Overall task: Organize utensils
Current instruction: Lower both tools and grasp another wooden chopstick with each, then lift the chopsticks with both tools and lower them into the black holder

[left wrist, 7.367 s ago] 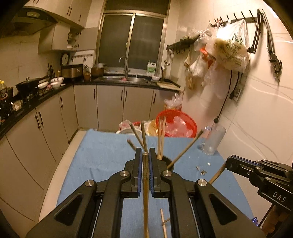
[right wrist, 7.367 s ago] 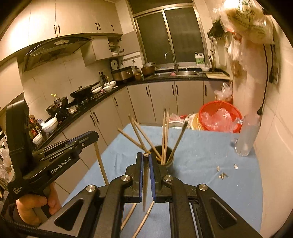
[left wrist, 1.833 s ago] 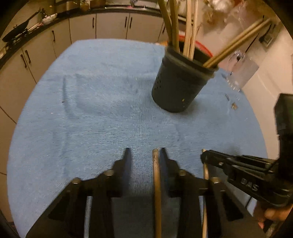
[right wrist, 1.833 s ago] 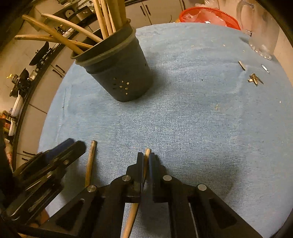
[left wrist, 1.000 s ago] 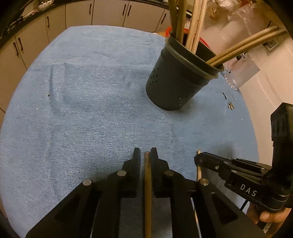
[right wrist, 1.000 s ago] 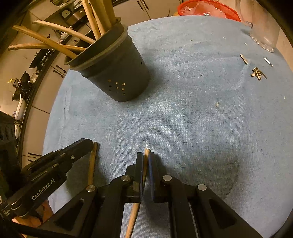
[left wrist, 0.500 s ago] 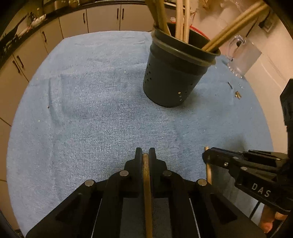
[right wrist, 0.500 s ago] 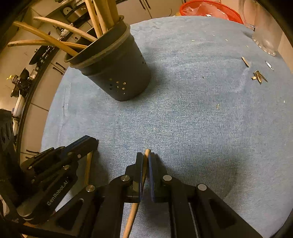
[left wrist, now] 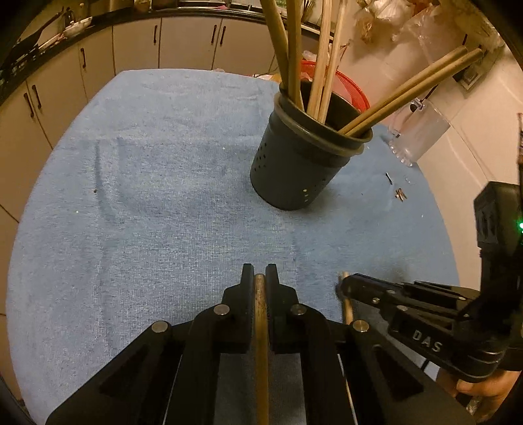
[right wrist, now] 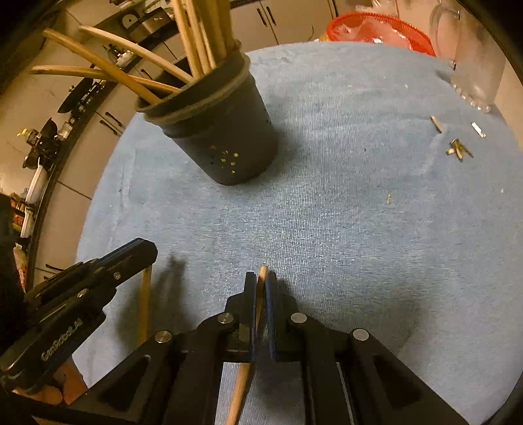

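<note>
A dark perforated holder (left wrist: 304,153) stands on the blue cloth (left wrist: 157,202) with several wooden chopsticks (left wrist: 322,59) leaning out of it; it also shows in the right wrist view (right wrist: 222,137). My left gripper (left wrist: 260,278) is shut on a wooden chopstick (left wrist: 261,343) that runs back between the jaws. My right gripper (right wrist: 260,281) is shut on another chopstick (right wrist: 242,382). Each gripper shows in the other's view, the right one (left wrist: 346,289) and the left one (right wrist: 143,253), both low over the cloth in front of the holder.
A clear glass mug (left wrist: 421,130) stands at the far right of the cloth, with small metal bits (right wrist: 457,148) near it. A red basket (right wrist: 379,26) sits beyond the table. Kitchen cabinets (left wrist: 137,39) and a counter run along the left and back.
Both grippers stay shut on their chopsticks. The left view has shifted a little, so the holder now sits slightly further right and closer. The right gripper has edged nearer the holder.
</note>
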`<state>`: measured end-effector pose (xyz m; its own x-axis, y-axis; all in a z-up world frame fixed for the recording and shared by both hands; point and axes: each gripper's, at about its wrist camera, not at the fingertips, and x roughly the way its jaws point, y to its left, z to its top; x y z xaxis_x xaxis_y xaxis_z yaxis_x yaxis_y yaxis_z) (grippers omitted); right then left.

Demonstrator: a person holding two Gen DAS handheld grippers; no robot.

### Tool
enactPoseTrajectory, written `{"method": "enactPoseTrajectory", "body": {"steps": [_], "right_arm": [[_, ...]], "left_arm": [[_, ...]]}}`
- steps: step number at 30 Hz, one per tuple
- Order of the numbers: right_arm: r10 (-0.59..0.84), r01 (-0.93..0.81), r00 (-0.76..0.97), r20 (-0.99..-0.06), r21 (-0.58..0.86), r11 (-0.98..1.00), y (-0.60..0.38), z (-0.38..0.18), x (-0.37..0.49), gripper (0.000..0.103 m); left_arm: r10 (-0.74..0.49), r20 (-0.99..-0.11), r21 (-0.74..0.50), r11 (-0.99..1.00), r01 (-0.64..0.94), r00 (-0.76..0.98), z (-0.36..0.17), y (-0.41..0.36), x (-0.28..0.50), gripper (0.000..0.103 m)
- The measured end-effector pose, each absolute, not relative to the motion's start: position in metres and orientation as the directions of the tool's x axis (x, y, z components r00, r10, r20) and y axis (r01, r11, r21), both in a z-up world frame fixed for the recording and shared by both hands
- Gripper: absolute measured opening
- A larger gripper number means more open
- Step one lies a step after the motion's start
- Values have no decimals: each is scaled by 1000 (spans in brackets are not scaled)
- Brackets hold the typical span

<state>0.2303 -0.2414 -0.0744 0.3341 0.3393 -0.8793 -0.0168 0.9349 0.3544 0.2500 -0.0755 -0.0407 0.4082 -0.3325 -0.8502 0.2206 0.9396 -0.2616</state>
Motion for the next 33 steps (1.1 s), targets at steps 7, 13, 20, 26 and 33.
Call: {"method": "enactPoseTrajectory", "body": {"steps": [7, 13, 20, 26, 33], "right_arm": [[366, -53, 427, -827, 381, 923, -249, -38, 213, 4], [409, -142, 544, -733, 400, 906, -254, 12, 186, 4], [397, -240, 668, -629, 322, 916, -247, 72, 151, 3], [378, -273, 730, -569, 265, 925, -246, 103, 134, 3], [356, -277, 761, -542, 225, 934, -241, 123, 139, 3]], "left_arm": [[-368, -808, -295, 929, 224, 460, -17, -71, 239, 6], [-392, -736, -290, 919, 267, 551, 28, -59, 222, 6], [-408, -625, -256, 912, 320, 665, 78, -56, 194, 6], [-402, -514, -206, 916, 345, 758, 107, -60, 179, 6], [-395, -440, -188, 919, 347, 806, 130, -58, 179, 6]]}}
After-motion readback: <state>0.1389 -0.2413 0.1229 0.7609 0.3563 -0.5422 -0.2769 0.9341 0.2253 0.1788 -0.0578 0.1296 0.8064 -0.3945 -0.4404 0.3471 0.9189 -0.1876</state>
